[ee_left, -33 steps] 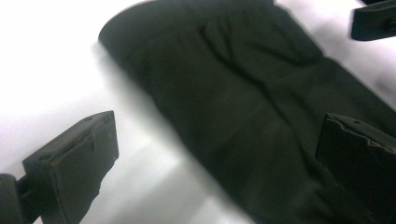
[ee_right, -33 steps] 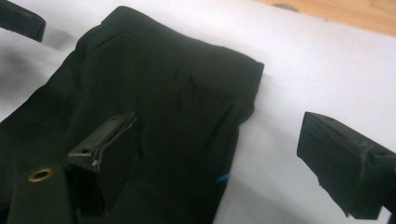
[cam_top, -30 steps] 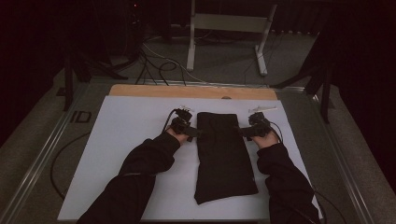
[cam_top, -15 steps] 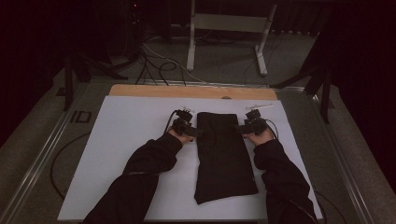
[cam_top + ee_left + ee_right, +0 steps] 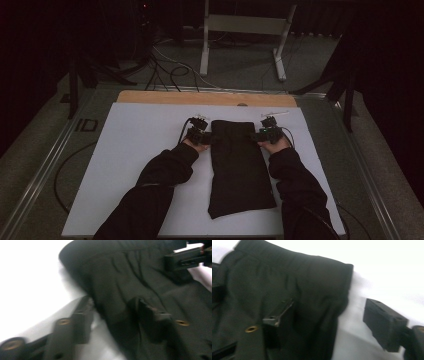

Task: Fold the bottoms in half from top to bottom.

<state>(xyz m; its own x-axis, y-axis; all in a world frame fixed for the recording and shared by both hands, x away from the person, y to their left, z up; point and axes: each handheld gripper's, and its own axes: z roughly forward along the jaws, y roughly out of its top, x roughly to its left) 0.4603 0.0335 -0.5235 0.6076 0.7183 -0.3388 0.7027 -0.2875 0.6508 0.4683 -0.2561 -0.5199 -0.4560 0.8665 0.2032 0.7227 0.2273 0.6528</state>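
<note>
the left tongs point(image 5: 112, 312) straddle the left edge of the dark folded garment point(image 5: 239, 167) near its top corner, one jaw on the cloth and one on the white sheet; they have just been closing, with the cloth edge between them, not yet pinched. the right tongs point(image 5: 322, 315) straddle the right edge the same way, still fairly wide and also just closing, one jaw on fabric, the other on bare sheet. both dark-sleeved forearms reach forward from the near side, hands low at the garment's far corners. the garment lies flat, lengthwise, on a white sheet point(image 5: 135, 155) covering the counter; a metal stand point(image 5: 245, 30) and cables point(image 5: 170, 70) sit on the dim floor beyond.
</note>
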